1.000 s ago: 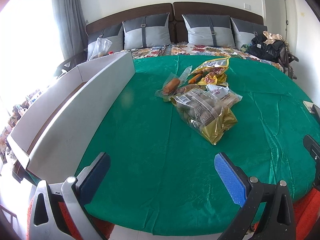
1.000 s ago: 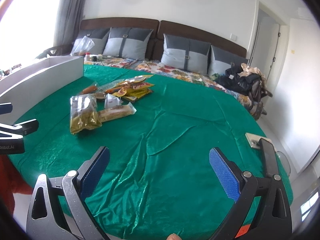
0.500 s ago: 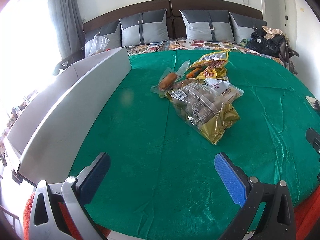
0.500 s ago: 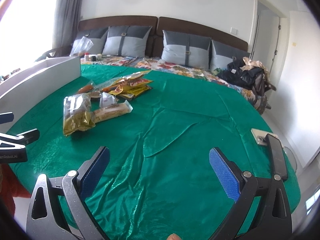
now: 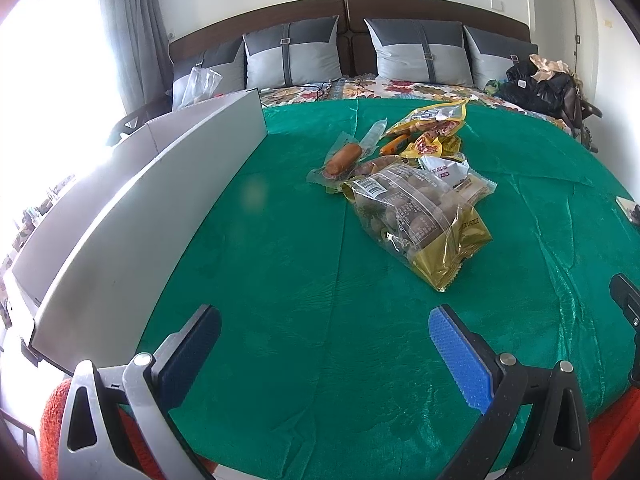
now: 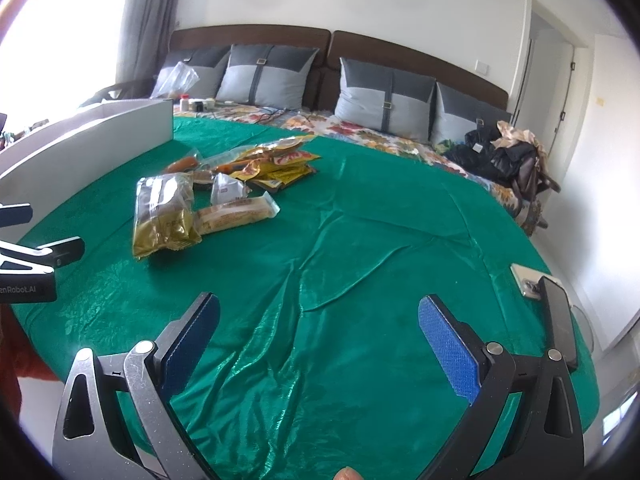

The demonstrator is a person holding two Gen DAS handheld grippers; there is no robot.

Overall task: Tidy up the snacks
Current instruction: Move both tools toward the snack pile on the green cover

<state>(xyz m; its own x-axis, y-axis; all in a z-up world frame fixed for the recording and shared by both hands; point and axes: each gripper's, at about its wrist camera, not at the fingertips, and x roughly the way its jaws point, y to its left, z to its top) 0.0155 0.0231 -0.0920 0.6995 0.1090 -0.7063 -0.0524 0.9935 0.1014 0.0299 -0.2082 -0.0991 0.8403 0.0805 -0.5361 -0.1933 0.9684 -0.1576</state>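
A pile of snack packs lies mid-table on the green cloth. Nearest is a clear and gold bag of nuts, also seen in the right wrist view. Behind it lie a wrapped sausage, yellow packets and a wrapped cake bar. A long white box stands along the table's left side. My left gripper is open and empty, short of the nut bag. My right gripper is open and empty over bare cloth, right of the pile.
A phone lies at the table's right edge. Behind the table is a bed with grey pillows and a heap of dark clothes. The left gripper's body shows at the right wrist view's left edge.
Both grippers have moved forward over the table toward the snack pile, which now looks closer. Both stay open and empty. No snack has moved.
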